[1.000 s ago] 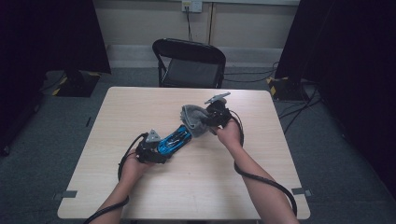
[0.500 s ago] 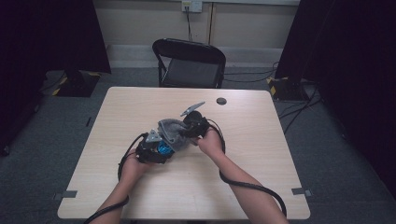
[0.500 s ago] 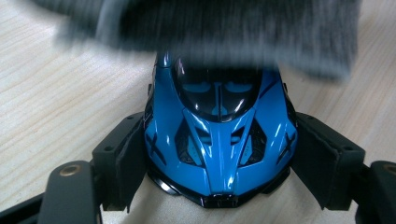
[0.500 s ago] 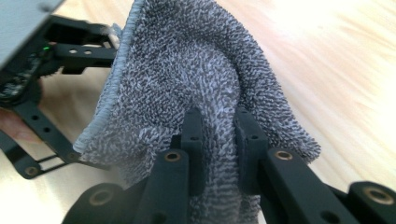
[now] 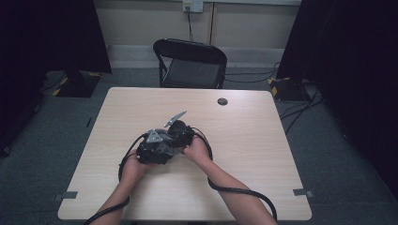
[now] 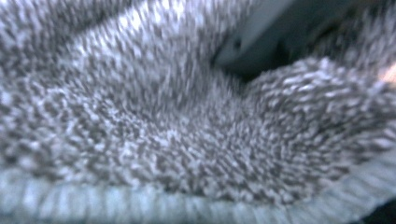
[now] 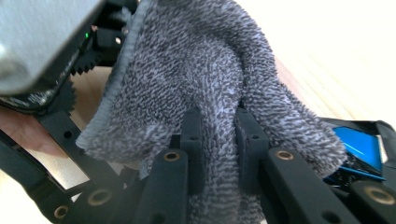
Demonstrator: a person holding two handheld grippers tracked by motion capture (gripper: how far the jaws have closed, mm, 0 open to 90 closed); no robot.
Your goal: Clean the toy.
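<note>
The right hand-held gripper (image 7: 218,140) has its 2 black jaws pinched on a fold of a grey terry-cloth towel with a pale stitched hem (image 7: 205,79), which drapes from the jaws over the left hand-held gripper (image 5: 157,146), met at the middle of the light wooden surface (image 5: 263,154). In the left gripper view the towel's looped pile (image 6: 154,107) lies right against the lens, so the jaws are hidden and I cannot tell whether they are spread or pressed on anything. A blue thing (image 7: 359,144) peeks out from beneath the cloth, so covering or wrapping it looks well under way but unfinished. Farther off, a small dark round disc (image 5: 222,101) lies near the far edge, and a black folding chair (image 5: 190,63) stands beyond.
</note>
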